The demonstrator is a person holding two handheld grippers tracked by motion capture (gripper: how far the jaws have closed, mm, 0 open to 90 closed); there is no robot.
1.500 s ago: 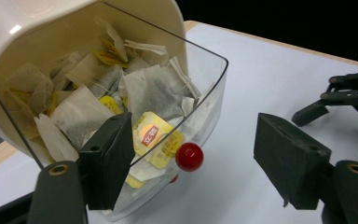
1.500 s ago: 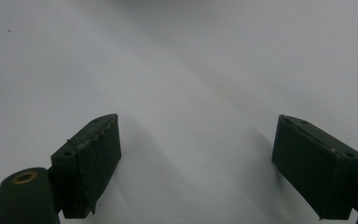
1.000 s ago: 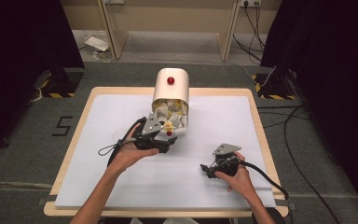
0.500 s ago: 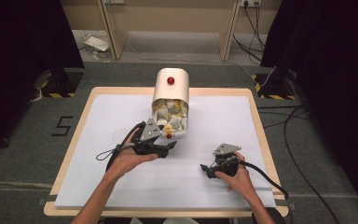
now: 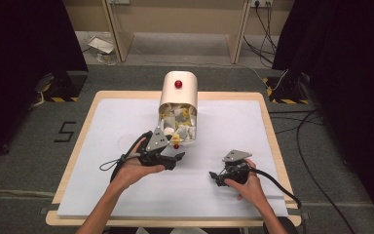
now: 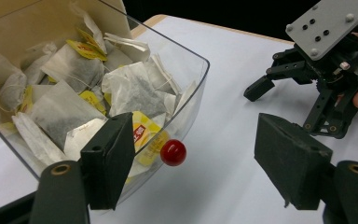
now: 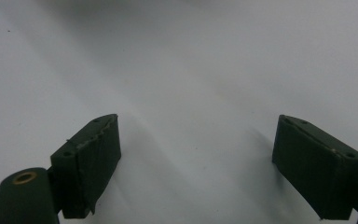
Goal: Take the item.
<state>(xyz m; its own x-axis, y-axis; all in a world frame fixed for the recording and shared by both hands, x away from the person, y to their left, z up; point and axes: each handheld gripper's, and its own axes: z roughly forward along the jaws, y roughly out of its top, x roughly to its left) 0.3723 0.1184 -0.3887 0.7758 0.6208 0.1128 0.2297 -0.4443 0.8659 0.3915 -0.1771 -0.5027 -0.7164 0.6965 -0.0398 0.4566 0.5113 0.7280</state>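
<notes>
Your left gripper [image 5: 177,157] has drawn back a little from the mouth of the tea-bag box [image 5: 177,92] over the last second: a moment ago it sat right at the opening, and now it is just short of it, toward you. Its jaws are spread with nothing between them. In the left gripper view the red knob [image 6: 173,152] on the clear flap [image 6: 186,100] sits between the two pads, closer to the left one and beyond them, not touched. The box lies on its side on the white table [image 5: 282,141], its flap toward you and the tea bags [image 6: 70,100] heaped behind it.

Your right gripper [image 5: 217,178] has not moved; it rests on the table well apart from the box, jaws wide open over bare surface.

So the pull-back reads as lining up on the knob rather than a grab. Whether the flap is already partly lifted is hard to say from these angles. You would need to advance and close on the knob, keeping the left pad off the flap's edge.
</notes>
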